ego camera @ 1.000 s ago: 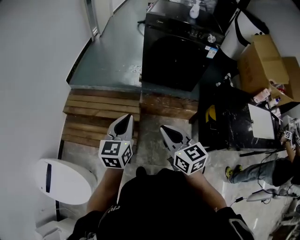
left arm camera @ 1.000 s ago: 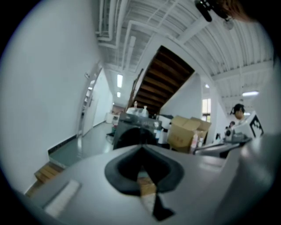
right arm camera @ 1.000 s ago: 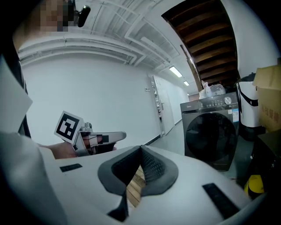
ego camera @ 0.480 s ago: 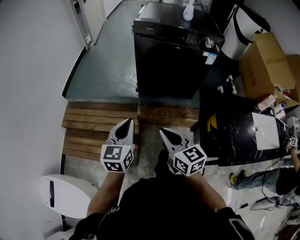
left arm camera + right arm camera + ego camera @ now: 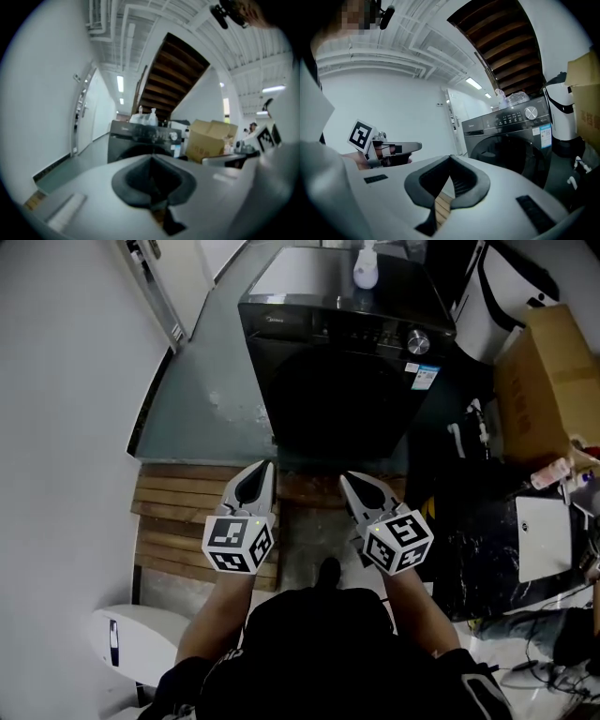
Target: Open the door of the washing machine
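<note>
A black front-loading washing machine (image 5: 342, 362) stands on a raised grey floor ahead, its round door (image 5: 337, 409) closed. A control knob (image 5: 418, 341) sits at its top right. It also shows in the left gripper view as the washing machine (image 5: 140, 140) and in the right gripper view as the washing machine (image 5: 511, 140). My left gripper (image 5: 265, 467) and right gripper (image 5: 349, 480) are both shut and hold nothing. They hang side by side over the wooden steps, short of the machine. The left gripper (image 5: 417, 146) appears in the right gripper view.
Wooden plank steps (image 5: 187, 521) lead up to the grey platform (image 5: 206, 399). A white bottle (image 5: 366, 268) stands on the machine. A cardboard box (image 5: 548, 371) and a black marble slab (image 5: 487, 540) lie to the right. A white wall (image 5: 66, 427) runs along the left, with a white device (image 5: 131, 643) at its foot.
Both grippers and the person have moved forward toward the washing machine, which now looms larger and nearer. The jaws stay shut.
</note>
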